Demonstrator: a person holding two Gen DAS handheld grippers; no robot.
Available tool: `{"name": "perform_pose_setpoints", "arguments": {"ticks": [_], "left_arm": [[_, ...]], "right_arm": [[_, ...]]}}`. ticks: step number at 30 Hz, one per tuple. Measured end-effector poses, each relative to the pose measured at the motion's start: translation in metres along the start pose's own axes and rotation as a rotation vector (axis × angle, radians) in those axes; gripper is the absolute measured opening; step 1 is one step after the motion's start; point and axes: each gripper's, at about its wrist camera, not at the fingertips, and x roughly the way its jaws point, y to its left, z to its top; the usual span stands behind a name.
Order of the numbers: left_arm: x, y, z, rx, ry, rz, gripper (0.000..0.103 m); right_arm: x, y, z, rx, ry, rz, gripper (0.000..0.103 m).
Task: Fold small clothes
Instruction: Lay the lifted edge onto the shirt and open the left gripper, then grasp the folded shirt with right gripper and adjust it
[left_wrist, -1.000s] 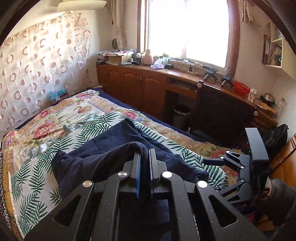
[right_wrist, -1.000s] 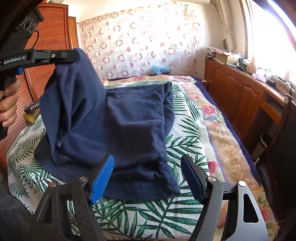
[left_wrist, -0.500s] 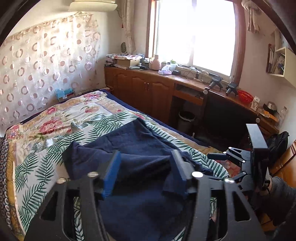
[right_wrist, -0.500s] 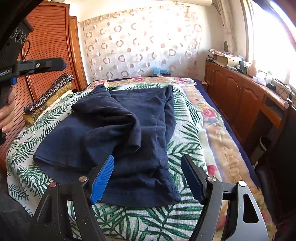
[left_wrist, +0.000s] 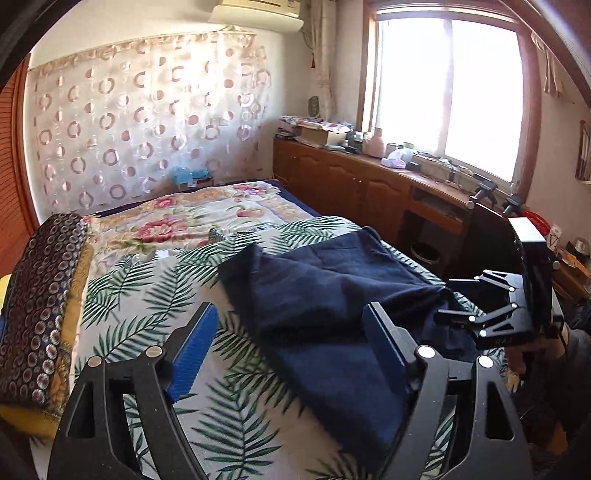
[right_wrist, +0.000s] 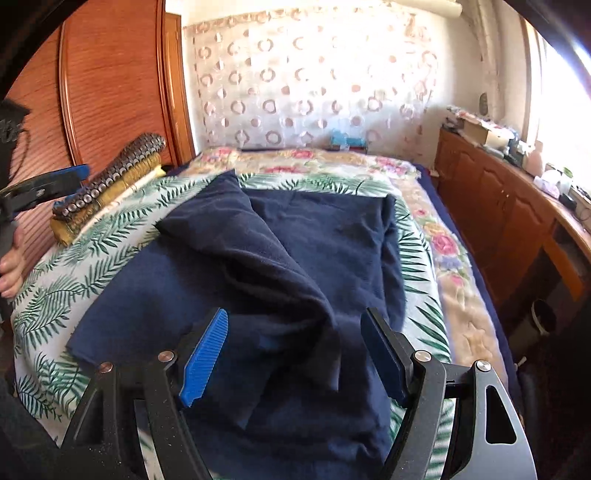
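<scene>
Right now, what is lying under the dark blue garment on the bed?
The dark blue garment lies on a leaf-print sheet, which shows around its edges. One side is folded over its middle. What lies beneath the folded part is covered and cannot be seen.

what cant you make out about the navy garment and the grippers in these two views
- Navy garment: its near hem is hidden behind the right gripper in the right wrist view, so the garment type is unclear.
- Same garment, left wrist view: its right edge is covered by the right gripper, whose fingertips cannot be made out.
- Left gripper, right wrist view: cut off by the left edge.
- Clutter on the wooden counter: too small to identify.
</scene>
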Motion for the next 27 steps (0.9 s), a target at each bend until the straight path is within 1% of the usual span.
{"name": "perform_pose_setpoints", "arguments": {"ticks": [1,2,3,4,5,6,8,9,11,15,18,20,22,25,27], "left_arm": [[0.000,0.005,-0.004,-0.007,0.001,0.013,0.081],[0.001,0.009,-0.007,-0.014,0.003,0.019,0.081],[0.002,0.012,-0.011,-0.023,0.007,0.020,0.081],[0.004,0.015,-0.015,-0.035,0.014,0.018,0.081],[0.005,0.016,-0.019,-0.043,0.019,0.020,0.081],[0.007,0.018,-0.022,-0.050,0.023,0.023,0.081],[0.011,0.022,-0.028,-0.067,0.028,0.028,0.081],[0.011,0.023,-0.031,-0.075,0.027,0.030,0.081],[0.013,0.026,-0.037,-0.096,0.022,0.032,0.081],[0.015,0.032,-0.046,-0.148,0.015,0.024,0.081],[0.016,0.030,-0.051,-0.145,0.023,0.028,0.081],[0.015,0.030,-0.052,-0.140,0.023,0.032,0.081],[0.013,0.030,-0.051,-0.140,0.017,0.033,0.081],[0.009,0.030,-0.050,-0.135,0.007,0.039,0.081],[0.008,0.029,-0.049,-0.126,0.005,0.045,0.081]], "right_arm": [[0.006,-0.001,0.002,0.003,0.020,0.005,0.071],[0.012,-0.002,0.004,0.004,0.038,0.008,0.067],[0.017,-0.003,0.006,0.005,0.055,0.005,0.067],[0.021,-0.004,0.007,0.006,0.073,0.003,0.063],[0.025,-0.005,0.007,0.006,0.089,0.004,0.055],[0.029,-0.007,0.007,0.006,0.101,0.012,0.050],[0.031,-0.008,0.007,0.007,0.107,0.031,0.024],[0.030,-0.008,0.008,0.003,0.105,0.012,0.021],[0.027,-0.006,0.010,-0.007,0.089,0.009,0.013],[0.003,0.001,0.014,-0.028,0.016,0.005,0.010],[-0.018,0.001,0.014,-0.029,-0.030,0.005,0.010],[-0.028,-0.002,0.013,-0.030,-0.045,-0.010,0.010],[-0.031,-0.006,0.009,-0.024,-0.038,-0.033,0.010],[-0.020,-0.015,-0.001,-0.012,0.016,-0.038,0.010],[-0.012,-0.016,-0.007,-0.025,0.042,-0.063,0.010]]}}
